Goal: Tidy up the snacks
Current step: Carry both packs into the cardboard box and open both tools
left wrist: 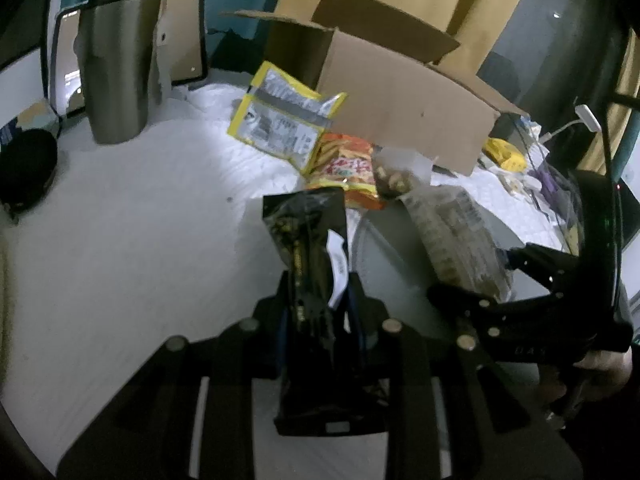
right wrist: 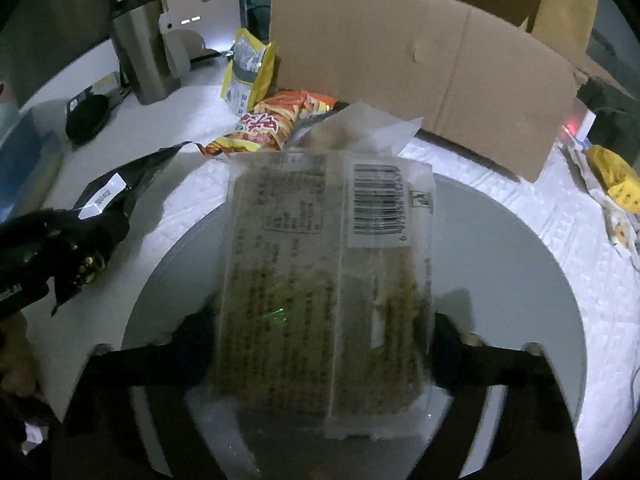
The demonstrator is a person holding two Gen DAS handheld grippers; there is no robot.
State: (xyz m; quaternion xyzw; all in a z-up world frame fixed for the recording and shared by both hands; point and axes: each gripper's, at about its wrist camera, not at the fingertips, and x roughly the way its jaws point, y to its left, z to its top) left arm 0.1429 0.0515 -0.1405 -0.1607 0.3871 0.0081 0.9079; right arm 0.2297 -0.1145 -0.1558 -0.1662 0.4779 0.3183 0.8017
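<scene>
My left gripper (left wrist: pixel 316 308) is shut on a black snack pouch (left wrist: pixel 308 236) with a white label, held upright above the white table. The pouch also shows in the right wrist view (right wrist: pixel 108 196). My right gripper (right wrist: pixel 324 336) is shut on a clear packet (right wrist: pixel 324 272) of brown snack bars with a barcode, held over a grey round plate (right wrist: pixel 500 264). In the left wrist view the right gripper (left wrist: pixel 496 288) holds that packet (left wrist: pixel 456 236) at the right. A yellow packet (left wrist: pixel 280 116) and an orange packet (left wrist: pixel 348 168) lie by the cardboard box (left wrist: pixel 408 108).
A steel tumbler (left wrist: pixel 120 76) and a tablet (left wrist: pixel 184 36) stand at the back left. A black round object (left wrist: pixel 24 172) lies at the left edge. Yellow wrappers (right wrist: pixel 616 184) and cables lie at the right. A clear bag (right wrist: pixel 360 128) lies in front of the box.
</scene>
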